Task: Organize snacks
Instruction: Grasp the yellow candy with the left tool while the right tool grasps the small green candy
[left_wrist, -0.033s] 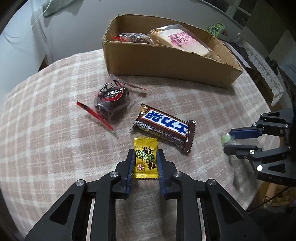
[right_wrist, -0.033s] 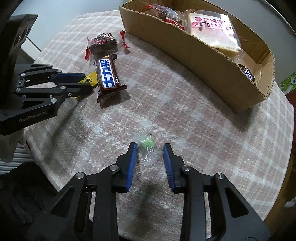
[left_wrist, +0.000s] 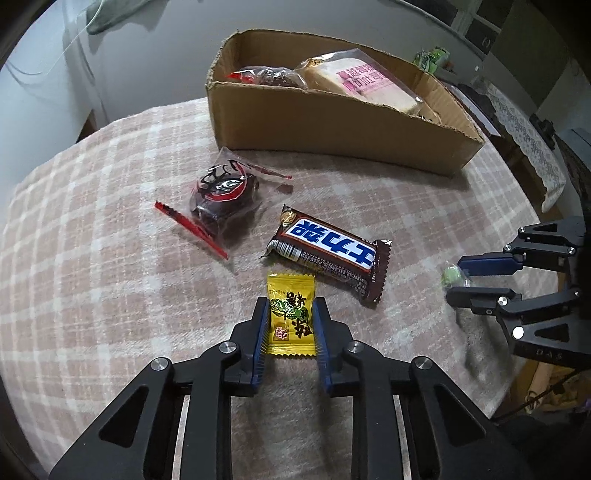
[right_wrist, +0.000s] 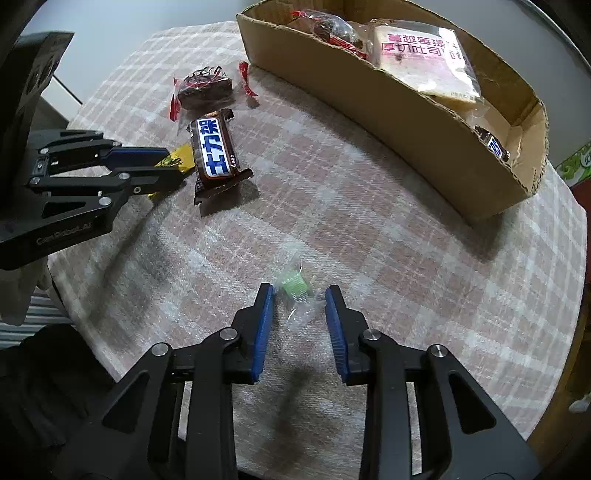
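My left gripper (left_wrist: 290, 302) is shut on a yellow candy packet (left_wrist: 291, 314) that lies on the checked tablecloth, its blue pads pressing both long edges. Just beyond it lies a brown chocolate bar (left_wrist: 328, 251) with a blue and white label. A small green candy in clear wrap (right_wrist: 293, 286) sits between the pads of my right gripper (right_wrist: 300, 288). Those jaws are closing, and a gap shows on each side of the candy. In the right wrist view, the left gripper (right_wrist: 175, 164) holds the yellow packet at the left.
A cardboard box (left_wrist: 332, 129) stands at the back of the table with a pink bread packet (left_wrist: 365, 83) and other snacks inside. A dark snack in a clear wrapper with red ends (left_wrist: 221, 199) lies in front of the box. The round table's edge curves close on the right.
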